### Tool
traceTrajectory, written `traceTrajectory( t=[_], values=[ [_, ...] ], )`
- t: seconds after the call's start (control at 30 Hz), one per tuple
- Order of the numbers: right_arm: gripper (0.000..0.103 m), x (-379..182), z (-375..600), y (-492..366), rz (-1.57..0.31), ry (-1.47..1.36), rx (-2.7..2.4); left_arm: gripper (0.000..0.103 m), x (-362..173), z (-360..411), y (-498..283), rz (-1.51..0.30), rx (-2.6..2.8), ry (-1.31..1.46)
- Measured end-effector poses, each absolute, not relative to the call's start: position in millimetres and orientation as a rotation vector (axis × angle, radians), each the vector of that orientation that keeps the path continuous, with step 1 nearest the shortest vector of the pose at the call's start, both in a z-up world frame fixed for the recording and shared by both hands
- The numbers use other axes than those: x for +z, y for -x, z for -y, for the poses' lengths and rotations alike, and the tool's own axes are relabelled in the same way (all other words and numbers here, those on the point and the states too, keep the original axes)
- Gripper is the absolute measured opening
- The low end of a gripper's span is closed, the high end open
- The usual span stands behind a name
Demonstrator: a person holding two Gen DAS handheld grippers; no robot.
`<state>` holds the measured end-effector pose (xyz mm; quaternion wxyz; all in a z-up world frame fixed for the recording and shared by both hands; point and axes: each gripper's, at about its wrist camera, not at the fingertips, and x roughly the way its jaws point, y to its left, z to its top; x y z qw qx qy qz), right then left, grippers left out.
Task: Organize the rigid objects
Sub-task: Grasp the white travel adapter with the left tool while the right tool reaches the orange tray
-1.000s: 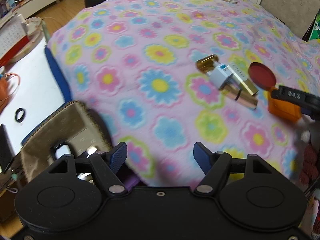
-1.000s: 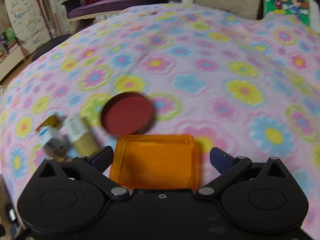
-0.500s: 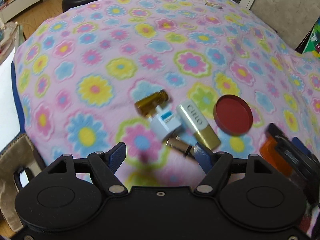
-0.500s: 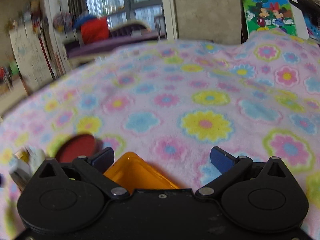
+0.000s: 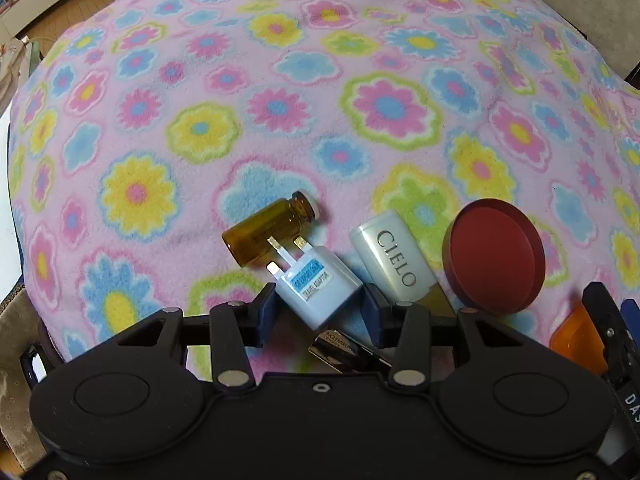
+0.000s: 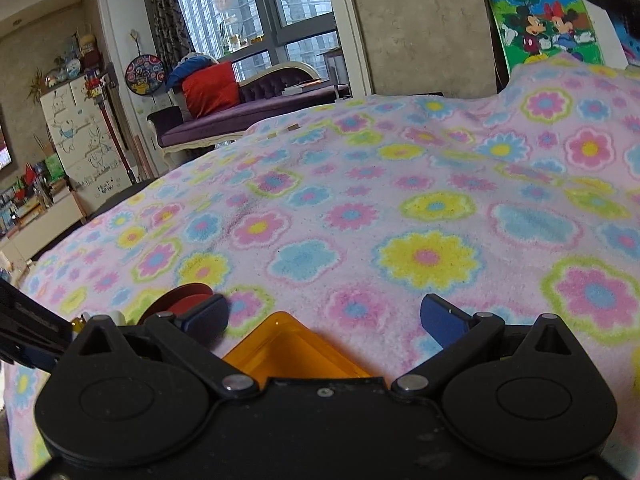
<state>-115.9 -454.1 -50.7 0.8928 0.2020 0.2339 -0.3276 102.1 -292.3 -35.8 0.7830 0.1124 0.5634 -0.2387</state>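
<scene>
On the flowered blanket [image 5: 280, 112] lies a cluster: an amber bottle [image 5: 260, 236], a white travel adapter [image 5: 316, 284], a silver CIELO tube [image 5: 394, 260], a red round lid [image 5: 494, 256] and a small metallic tube [image 5: 344, 350]. My left gripper [image 5: 320, 310] points steeply down, its jaws closing onto the adapter's two sides, with the blue pads [image 5: 267, 312] against it. My right gripper [image 6: 324, 316] stands open, low over an orange container [image 6: 292, 348] that lies between and below its fingers without touching them. The red lid [image 6: 184, 300] peeks out behind the right gripper's left finger.
The orange container [image 5: 576, 336] and part of the right gripper [image 5: 608, 320] sit at the right edge of the left wrist view. A beige fabric box [image 5: 16, 320] is off the blanket at lower left. A purple sofa [image 6: 248, 116] and a window lie beyond the blanket.
My left gripper swung from the beige box to the cluster and closed its jaws around the adapter. The right gripper tilted upward; the orange container sank lower in its view.
</scene>
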Motion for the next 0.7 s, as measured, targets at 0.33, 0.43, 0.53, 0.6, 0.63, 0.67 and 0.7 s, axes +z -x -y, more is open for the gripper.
traceTrajectory(
  t=[0.33, 0.43, 0.53, 0.6, 0.63, 0.67, 0.7],
  values=[
    [0.103, -53, 460, 123, -0.444, -0.479, -0.663, 0.044, -13, 247, -99, -1.220, -0.484, -0.189],
    [0.103, -54, 458, 122, -0.450, -0.462, -0.657, 0.044, -10, 226, -96, -1.228, -0.475, -0.179],
    [0.103, -54, 460, 124, -0.446, -0.473, -0.649, 0.044, -10, 205, -94, -1.254, -0.483, -0.137],
    [0.103, -54, 462, 125, -0.448, -0.478, -0.645, 0.044, -11, 193, -92, -1.269, -0.482, -0.114],
    [0.103, -54, 462, 125, -0.451, -0.476, -0.642, 0.044, -11, 188, -90, -1.273, -0.478, -0.111],
    [0.103, -54, 462, 124, -0.456, -0.474, -0.635, 0.044, -11, 182, -89, -1.275, -0.475, -0.109],
    [0.103, -53, 463, 124, -0.464, -0.474, -0.624, 0.044, -11, 176, -87, -1.274, -0.474, -0.106]
  ],
)
